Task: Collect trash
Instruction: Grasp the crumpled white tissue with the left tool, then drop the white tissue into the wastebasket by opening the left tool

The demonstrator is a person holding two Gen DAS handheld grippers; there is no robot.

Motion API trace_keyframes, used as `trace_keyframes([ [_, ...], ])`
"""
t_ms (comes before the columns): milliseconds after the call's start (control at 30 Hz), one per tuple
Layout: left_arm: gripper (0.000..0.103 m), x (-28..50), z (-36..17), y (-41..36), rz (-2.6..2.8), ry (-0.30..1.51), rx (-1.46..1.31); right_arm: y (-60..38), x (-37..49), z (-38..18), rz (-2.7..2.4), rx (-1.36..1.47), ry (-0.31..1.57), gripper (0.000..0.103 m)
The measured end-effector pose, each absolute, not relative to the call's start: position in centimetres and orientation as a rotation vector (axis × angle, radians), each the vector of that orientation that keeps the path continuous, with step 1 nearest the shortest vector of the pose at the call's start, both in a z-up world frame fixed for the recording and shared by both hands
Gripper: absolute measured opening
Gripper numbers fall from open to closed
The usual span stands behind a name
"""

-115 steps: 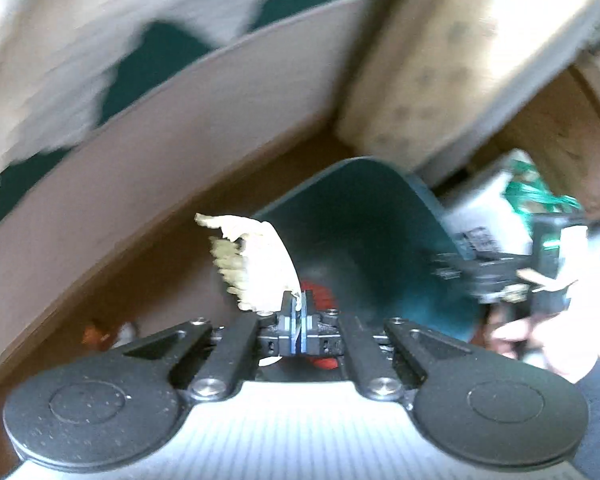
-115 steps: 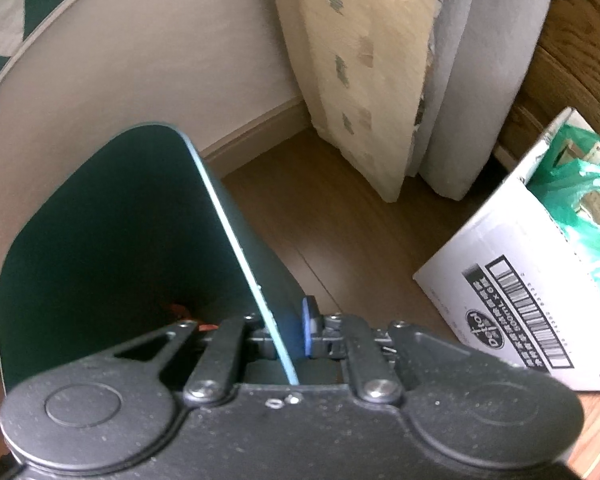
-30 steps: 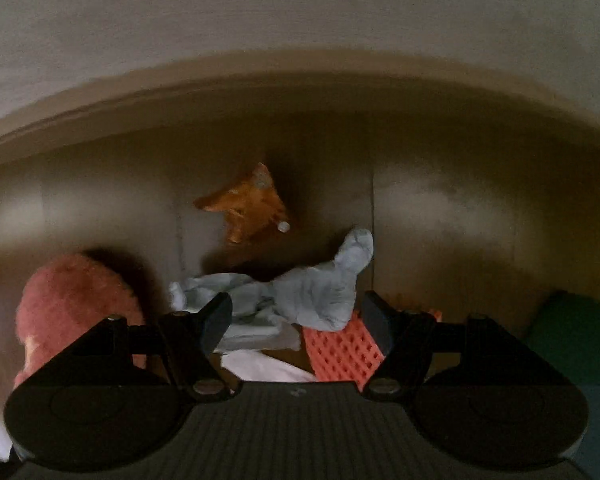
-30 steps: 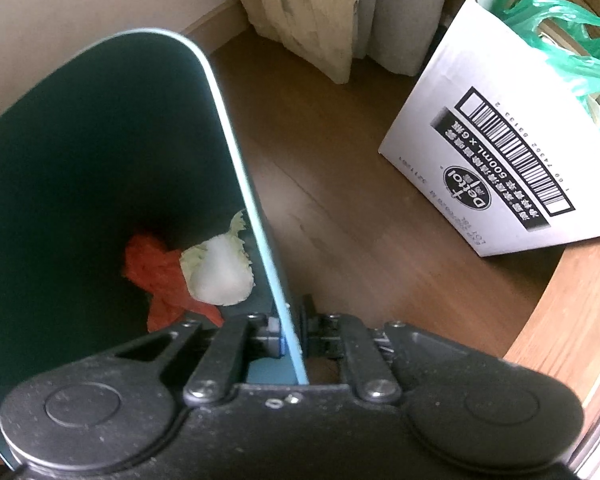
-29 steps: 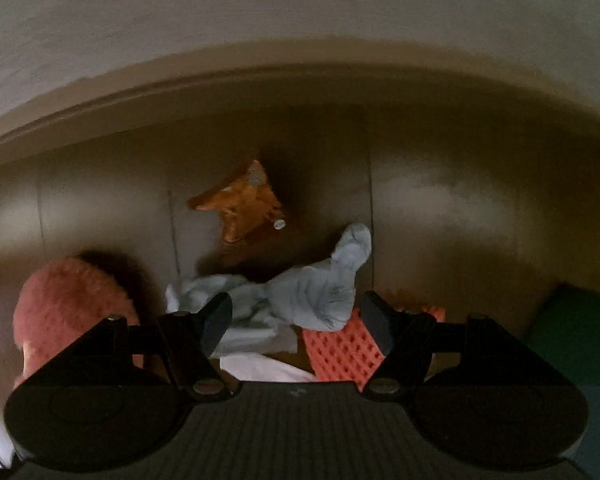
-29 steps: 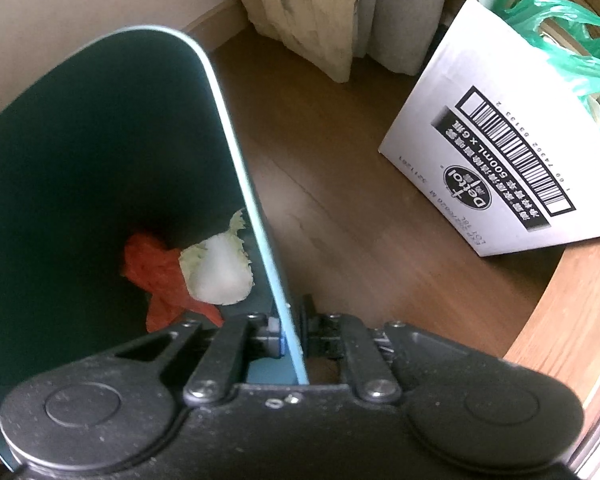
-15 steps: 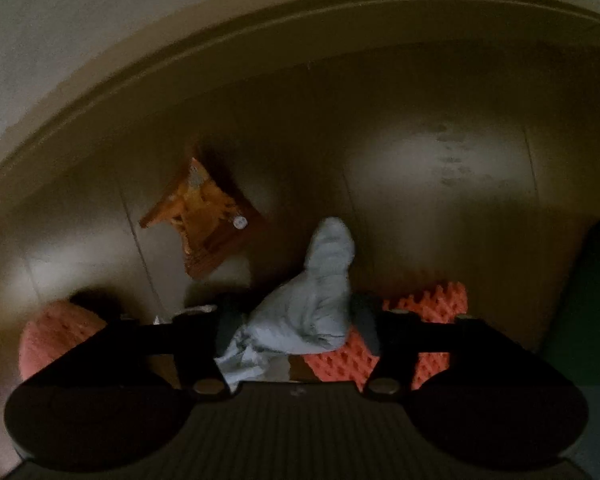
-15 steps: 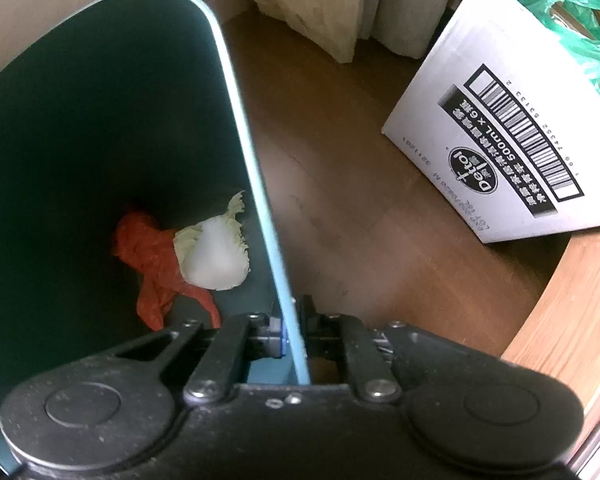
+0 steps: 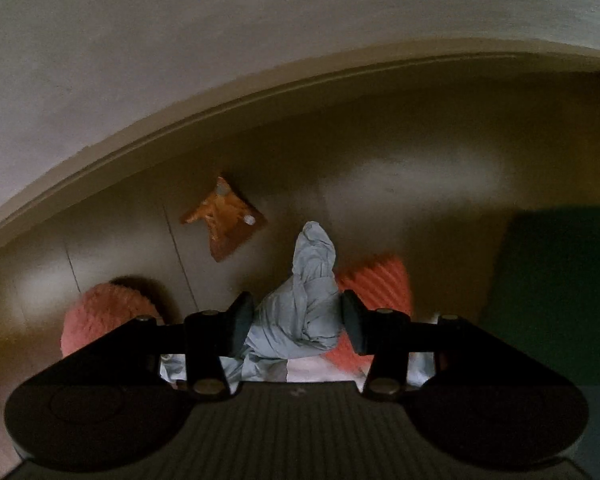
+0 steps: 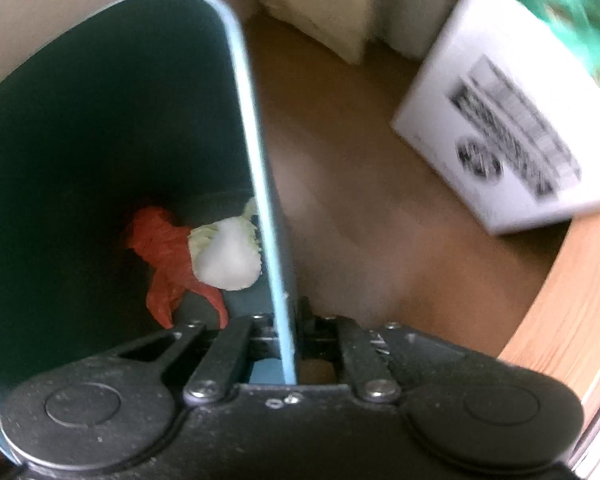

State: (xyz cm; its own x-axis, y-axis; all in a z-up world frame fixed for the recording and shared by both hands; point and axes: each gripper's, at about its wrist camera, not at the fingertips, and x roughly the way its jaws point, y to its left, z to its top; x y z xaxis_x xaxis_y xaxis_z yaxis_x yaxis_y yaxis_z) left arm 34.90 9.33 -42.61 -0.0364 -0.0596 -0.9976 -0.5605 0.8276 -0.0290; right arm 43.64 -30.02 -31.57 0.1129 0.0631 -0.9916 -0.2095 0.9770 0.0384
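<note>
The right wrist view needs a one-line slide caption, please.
Right gripper clamps the green bin's rim; red scrap inside.

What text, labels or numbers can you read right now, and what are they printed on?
Nothing can be read in either view.
White cardboard box, right wrist view: black print, seemingly a round logo and a barcode-like block, too smeared by motion blur to read.
Orange wrapper on the floor, left wrist view: markings too small and dark to make out.
Green bin: no lettering visible.

Home: curtains (image 10: 316, 4), wooden floor (image 10: 360, 208)
</note>
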Motion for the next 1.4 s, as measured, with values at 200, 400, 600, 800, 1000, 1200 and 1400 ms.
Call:
trace_keyframes([
  [200,0.047,34.4,-33.0,6.5,0.305,1.456,-0.48,-28.2,43.9,-31.0,0.368,-0.337,1.401,0.004],
  [400,0.047,35.4,-21.6,3.2,0.18,1.29,-0.459,-29.1,44.8,-31.9,0.42,-0.362,1.44,0.005],
  [600,0.047,40.3,-15.8,-3.8,-0.024,1.206,-0.369,-29.1,44.7,-32.1,0.435,-0.346,1.437,0.005],
  [800,0.047,44.2,-20.1,-10.6,-0.136,1.287,-0.285,-29.5,44.9,-30.5,0.458,-0.348,1.405,0.005],
  [1000,0.047,46.6,-26.6,-13.3,-0.157,1.403,-0.251,-30.4,45.6,-29.9,0.441,-0.315,1.373,0.004],
  [1200,0.047,47.7,-30.2,-15.0,-0.131,1.488,-0.185,-30.5,46.2,-29.9,0.439,-0.285,1.362,0.003],
  [1400,0.048,48.4,-32.1,-15.9,-0.101,1.533,-0.186,-30.8,46.6,-30.1,0.442,-0.282,1.357,0.003],
])
